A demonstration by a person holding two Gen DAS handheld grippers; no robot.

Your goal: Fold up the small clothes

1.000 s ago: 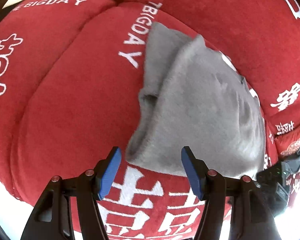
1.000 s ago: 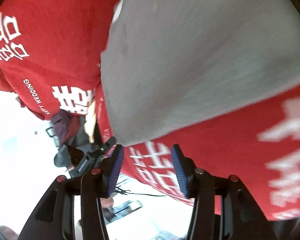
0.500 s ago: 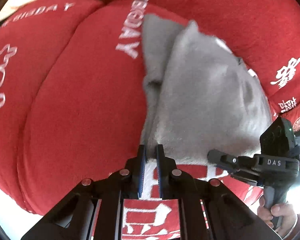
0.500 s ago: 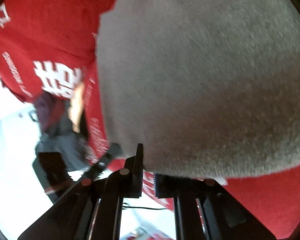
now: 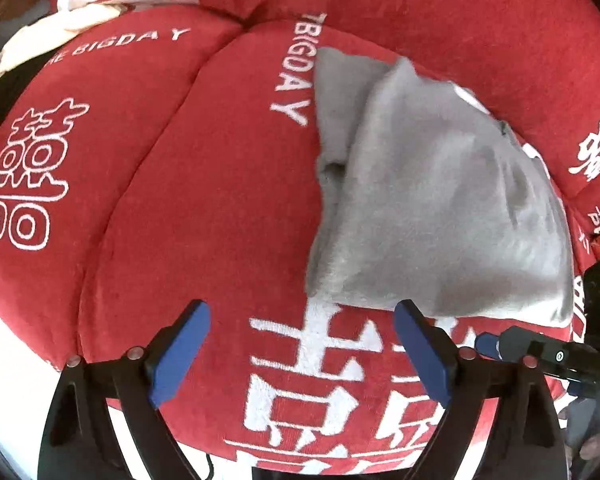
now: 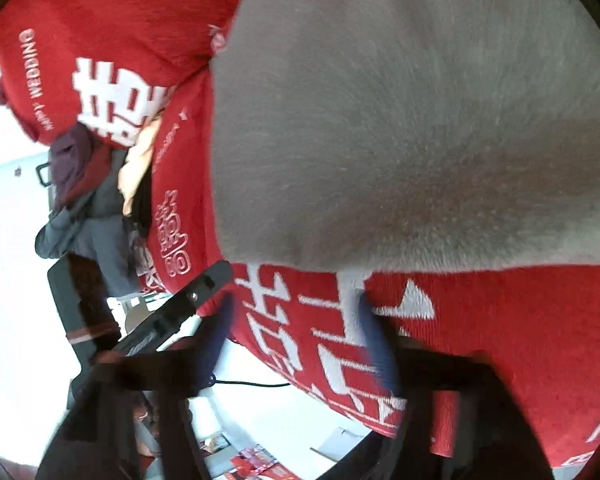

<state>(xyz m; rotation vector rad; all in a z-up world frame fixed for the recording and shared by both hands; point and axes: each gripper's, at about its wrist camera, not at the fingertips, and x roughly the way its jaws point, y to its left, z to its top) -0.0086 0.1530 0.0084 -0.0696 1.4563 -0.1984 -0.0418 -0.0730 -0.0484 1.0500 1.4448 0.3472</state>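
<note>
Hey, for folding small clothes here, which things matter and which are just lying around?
Part of the job:
- grey fleecy garment, folded, lying on the red printed sofa cover
- left gripper, jaws opening, nothing between them
- right gripper, jaws opening, empty

Just lying about:
- cream cloth
- dark clothes heap

Red cushion (image 5: 220,208) w/ white lettering; cream cloth (image 5: 60,32) top left; dark clothes pile (image 6: 84,200).

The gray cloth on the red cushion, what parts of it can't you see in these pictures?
- Gray cloth, left wrist view: lower layers and underside hidden by its own top fold; what garment it is, unclear.
- Gray cloth, right wrist view: top and right cut off by the lens edge.
- Right gripper, right wrist view: opening fingers motion-blurred, empty.
</note>
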